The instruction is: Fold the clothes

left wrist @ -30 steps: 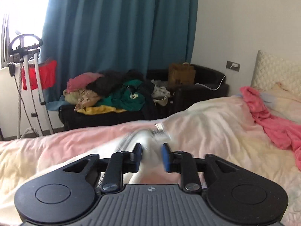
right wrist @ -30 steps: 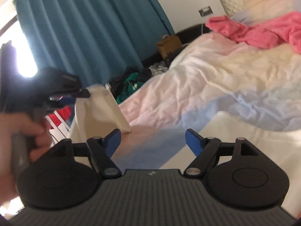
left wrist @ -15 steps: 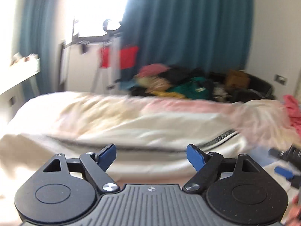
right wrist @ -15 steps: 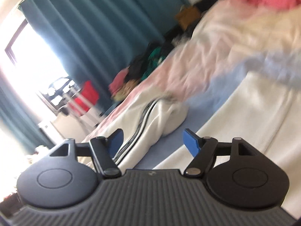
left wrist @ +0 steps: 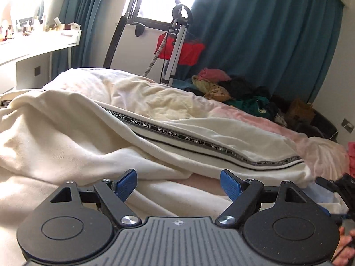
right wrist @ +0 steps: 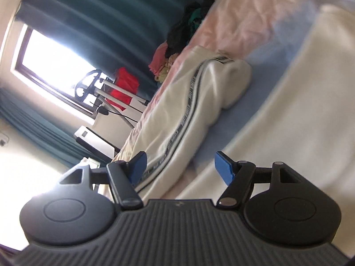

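Cream trousers with a black lettered side stripe lie stretched across the pastel duvet. My left gripper hovers low over their near folds, jaws wide open, nothing between the blue pads. In the right wrist view the same striped leg runs up the tilted picture, its cuff end on a blue patch of duvet. My right gripper is open and empty, its left fingertip beside the stripe. More cream cloth lies to its right. The right gripper also shows at the left view's right edge.
A pile of clothes sits on a dark sofa beyond the bed. A garment steamer stand with a red piece stands by the window. A white desk is at the left. Pink cloth lies at the right edge.
My left gripper was shut on the cream cloth, then let go, opened wide and swung left. The trouser leg now lies flat. My right gripper rolled and dipped toward the bed.
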### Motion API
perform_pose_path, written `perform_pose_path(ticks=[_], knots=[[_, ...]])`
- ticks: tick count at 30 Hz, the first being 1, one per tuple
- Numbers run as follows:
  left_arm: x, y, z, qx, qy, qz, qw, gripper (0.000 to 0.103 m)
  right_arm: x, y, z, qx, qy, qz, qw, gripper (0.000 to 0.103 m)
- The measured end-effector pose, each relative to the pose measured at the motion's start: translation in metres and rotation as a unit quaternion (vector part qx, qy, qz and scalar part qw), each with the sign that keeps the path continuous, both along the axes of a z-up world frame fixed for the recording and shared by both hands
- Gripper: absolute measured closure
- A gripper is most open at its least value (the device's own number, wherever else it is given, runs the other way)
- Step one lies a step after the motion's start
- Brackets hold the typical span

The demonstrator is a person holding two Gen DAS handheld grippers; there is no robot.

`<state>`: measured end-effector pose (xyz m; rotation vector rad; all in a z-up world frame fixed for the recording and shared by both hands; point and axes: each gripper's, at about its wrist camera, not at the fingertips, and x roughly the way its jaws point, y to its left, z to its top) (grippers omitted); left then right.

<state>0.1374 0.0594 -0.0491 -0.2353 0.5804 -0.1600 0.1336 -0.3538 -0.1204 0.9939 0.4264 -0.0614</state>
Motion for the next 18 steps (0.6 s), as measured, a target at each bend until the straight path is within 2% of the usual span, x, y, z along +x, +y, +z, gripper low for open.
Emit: perform_pose_path(ticks=[2, 4, 8, 9, 10, 11, 12, 13, 15, 18], knots=[[0.007, 0.009, -0.002, -0.010, 0.000, 0.014, 0.9999, 0.019, 0.024, -0.009, 0.002, -0.025, 0.009, -0.016, 1.000, 0.033], [0.014, 0.020, -0.005, -0.018, -0.002, 0.027, 0.9995, 0.019, 0.052, -0.020, -0.005, -0.027, 0.040, -0.040, 0.998, 0.033], [0.028, 0.035, -0.007, 0.012, -0.023, 0.059, 0.9979, 0.019, 0.097, -0.030, -0.014, -0.059, 0.091, -0.078, 0.991, 0.032], [0.032, 0.039, -0.007, 0.015, -0.027, 0.068, 0.9972, 0.019, 0.103, -0.028, -0.012, -0.073, 0.089, -0.084, 0.990, 0.033], [0.035, 0.044, -0.008, 0.011, -0.028, 0.075, 0.9968, 0.019, 0.108, -0.026, -0.010, -0.089, 0.087, -0.089, 0.988, 0.040], [0.038, 0.048, -0.008, -0.002, -0.026, 0.079, 0.9965, 0.019, 0.114, -0.025, -0.008, -0.105, 0.090, -0.092, 0.986, 0.057], [0.042, 0.052, -0.010, -0.016, -0.022, 0.082, 0.9963, 0.019, 0.117, -0.025, -0.005, -0.117, 0.097, -0.098, 0.984, 0.068], [0.046, 0.055, -0.012, -0.029, -0.015, 0.083, 0.9960, 0.019, 0.116, -0.025, -0.002, -0.117, 0.096, -0.103, 0.983, 0.083], [0.052, 0.061, -0.016, -0.049, 0.000, 0.087, 0.9950, 0.019, 0.113, -0.025, 0.006, -0.121, 0.091, -0.113, 0.982, 0.087], [0.053, 0.069, -0.015, -0.079, 0.015, 0.093, 0.9924, 0.019, 0.094, -0.010, 0.041, -0.165, 0.047, -0.112, 0.979, 0.089]])
